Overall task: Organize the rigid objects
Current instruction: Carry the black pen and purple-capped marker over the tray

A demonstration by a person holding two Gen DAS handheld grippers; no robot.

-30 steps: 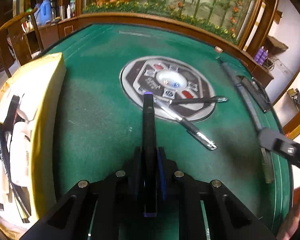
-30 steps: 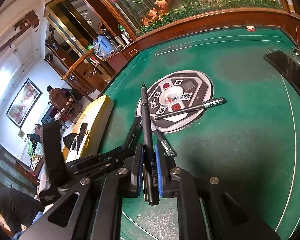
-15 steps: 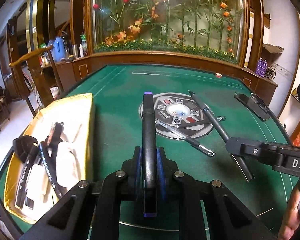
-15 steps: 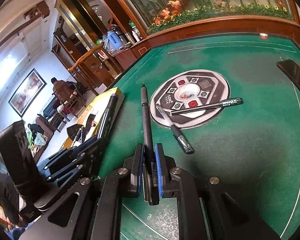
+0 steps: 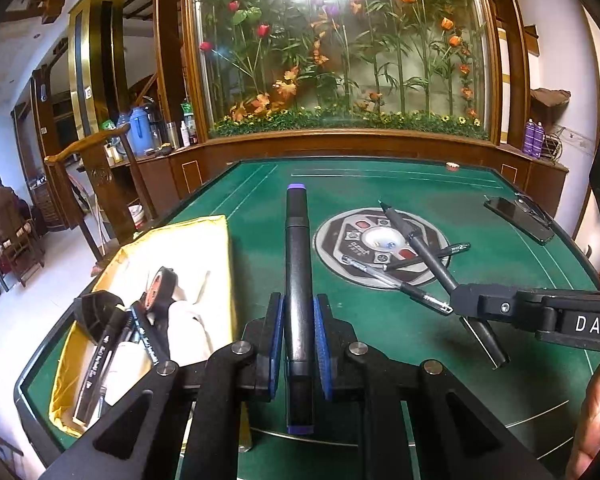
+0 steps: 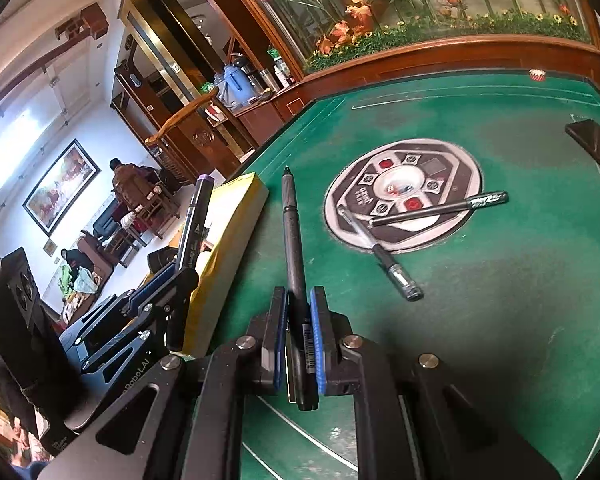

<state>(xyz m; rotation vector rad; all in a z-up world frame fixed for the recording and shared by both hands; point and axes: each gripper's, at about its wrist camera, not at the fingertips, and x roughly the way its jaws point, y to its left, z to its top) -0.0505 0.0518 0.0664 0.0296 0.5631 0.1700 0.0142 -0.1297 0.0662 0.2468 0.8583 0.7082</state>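
Lettering on the right gripper [image 5: 466, 306] cut off by the frame edge.

left wrist view: the left gripper [image 5: 296, 316], at lower centre of the frame, clamps a marker [image 5: 298, 280] that runs up the frame above the mahjong table [image 5: 500, 280]. a box [image 5: 204, 264] sits on the table at lower left, with markers [image 5: 104, 356] and a roll of tape [image 5: 162, 292] in it. the round control panel [image 5: 356, 240] lies right of centre; two pens [image 5: 392, 280] rest across its near edge. the right gripper [image 5: 476, 304] enters from the right edge, gripping a pen [image 5: 424, 252] over the panel. a phone [image 5: 516, 220] lies at upper right, near the table's edge.

right wrist view: the box lies left of the held pen [image 6: 292, 232], the panel upper right.
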